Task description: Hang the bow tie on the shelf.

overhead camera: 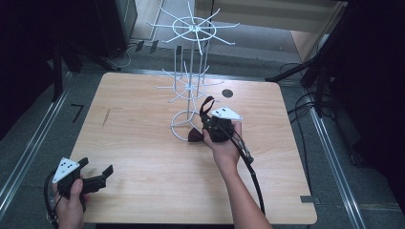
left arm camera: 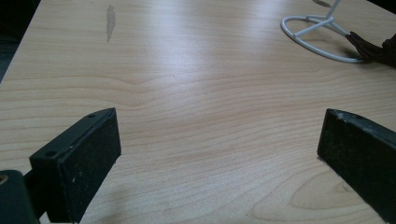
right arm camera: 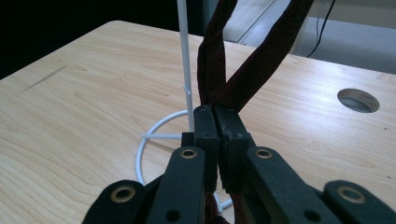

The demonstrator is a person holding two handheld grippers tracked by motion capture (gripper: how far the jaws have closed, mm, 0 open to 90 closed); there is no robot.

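Note:
A white wire hook rack (overhead camera: 191,71) stands at the table's middle, its pole (right arm camera: 185,60) rising from a ring base (left arm camera: 327,55). A dark red bow tie (overhead camera: 195,135) lies against that base, and its edge (left arm camera: 371,49) appears in the left gripper view. My right gripper (overhead camera: 207,119) is shut on the tie's strap (right arm camera: 261,60), whose two bands rise from the closed jaws (right arm camera: 217,116) just right of the pole. My left gripper (overhead camera: 97,166) rests open near the front left corner, with only bare wood between its pads (left arm camera: 219,135).
The wooden table (overhead camera: 143,143) has a round cable hole (overhead camera: 227,93) behind the rack. Rack hooks stick out at two levels above the table. Dark stands and cables surround the table on the floor.

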